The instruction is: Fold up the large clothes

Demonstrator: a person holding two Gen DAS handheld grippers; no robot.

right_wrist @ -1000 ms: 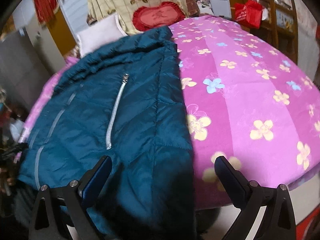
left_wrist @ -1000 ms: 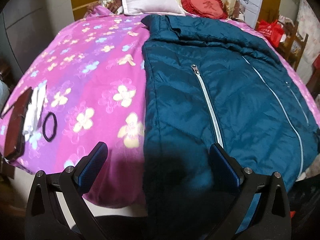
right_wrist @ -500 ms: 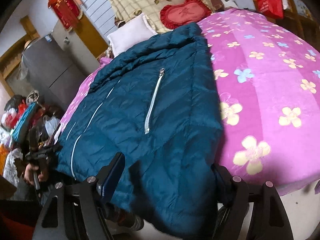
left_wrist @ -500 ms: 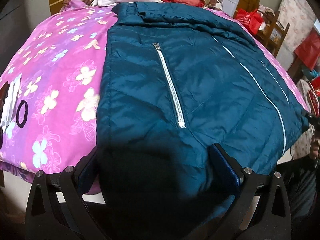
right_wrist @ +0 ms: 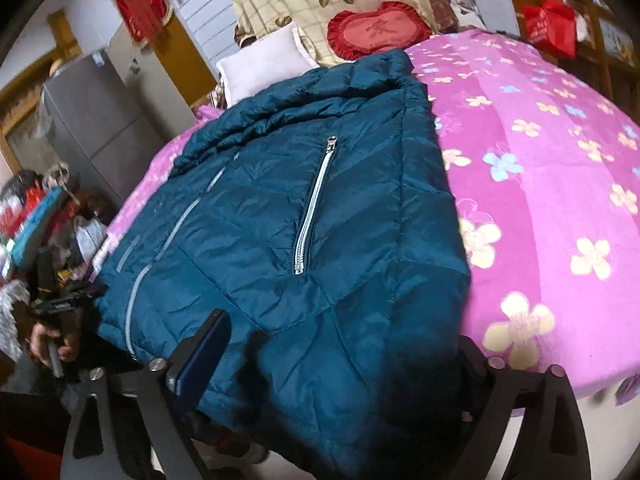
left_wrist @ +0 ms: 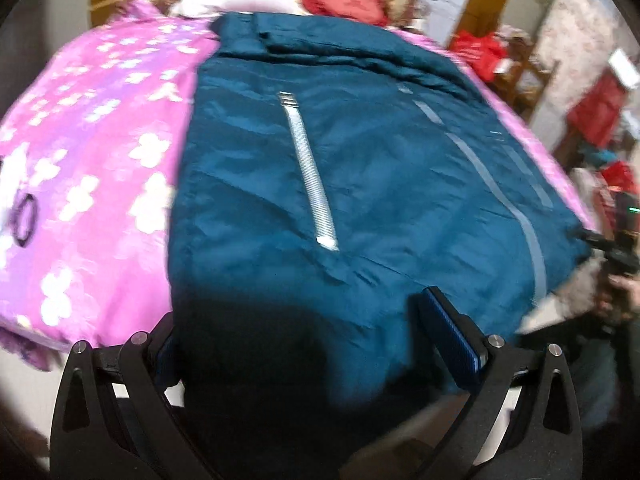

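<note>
The dark teal quilted puffer jacket (left_wrist: 360, 184) lies flat on the bed under a pink fleece blanket with pale flowers (left_wrist: 100, 152), its collar toward the pillows and its hem hanging over the near edge of the bed. Its long axis runs straight away from both tools, so each tool meets the hem end-on.

The left tool (left_wrist: 320, 344) stands wide open with the hem's left part between its blue pads, which do not press on the cloth. The right tool (right_wrist: 340, 356) is opening, the hem's right part between its jaws and no pinch to be seen. Each hand is nearest to its own hem corner, which suits lifting the hem toward the collar as a likely next fold.

A silver pocket zipper (right_wrist: 314, 204) runs along the same axis.

The only writing is a single character stitched on the red heart-shaped frilled cushion (right_wrist: 378, 28) at the headboard; it is too small to read. No brand label shows on the jacket.
</note>
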